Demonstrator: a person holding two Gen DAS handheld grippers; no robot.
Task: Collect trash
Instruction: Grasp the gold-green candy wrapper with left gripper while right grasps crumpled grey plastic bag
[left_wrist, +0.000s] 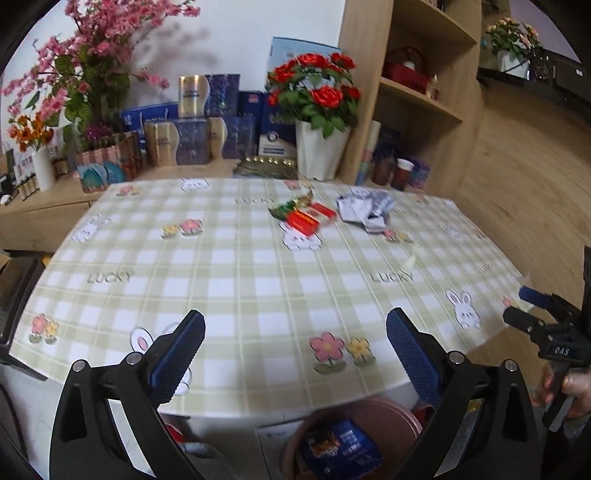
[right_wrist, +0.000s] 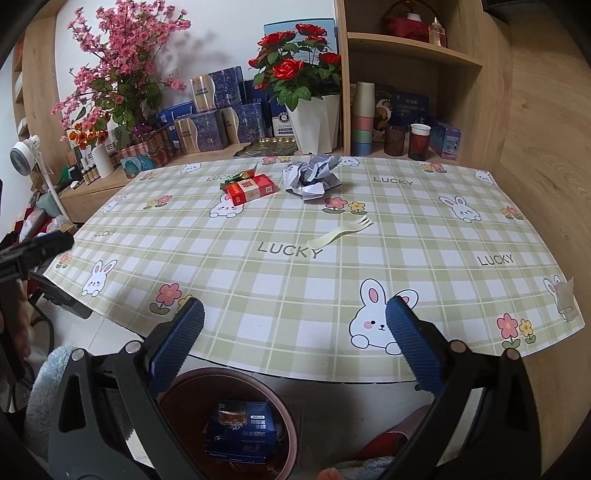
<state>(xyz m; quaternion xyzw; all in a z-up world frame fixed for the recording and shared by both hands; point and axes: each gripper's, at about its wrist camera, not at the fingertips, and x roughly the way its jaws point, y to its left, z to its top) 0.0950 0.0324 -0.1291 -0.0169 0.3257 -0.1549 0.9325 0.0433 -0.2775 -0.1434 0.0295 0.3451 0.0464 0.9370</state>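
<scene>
Wood-panelled corner, shelves at the right, flower pots and blue gift boxes lined along the back ledge. Front and centre, a desk (right_wrist: 424, 236) under a green check cloth printed with rabbits, flowers and the word "LUCKY" several times over. Toward the far edge, a red carton (right_wrist: 250, 189) with a green wrapper (right_wrist: 236, 176) touching it, a crumpled paper wad (right_wrist: 314, 176) just beside; print on the carton too small to read. Nearer the middle, a pale plastic fork (right_wrist: 338, 232), lying alone. Below the near edge, a brown bin (right_wrist: 291, 424) parked on the floor, handy for dropping; already inside, a blue box (right_wrist: 242, 432), label unreadable. Left claw (left_wrist: 295, 354) spread wide, nothing between the pads, hanging above the bin. Right claw (right_wrist: 294, 345) likewise spread and empty, aimed across the desk. "DAS" legible on the right tool's body in the left view. Judging by the layout, four pieces left to collect.
</scene>
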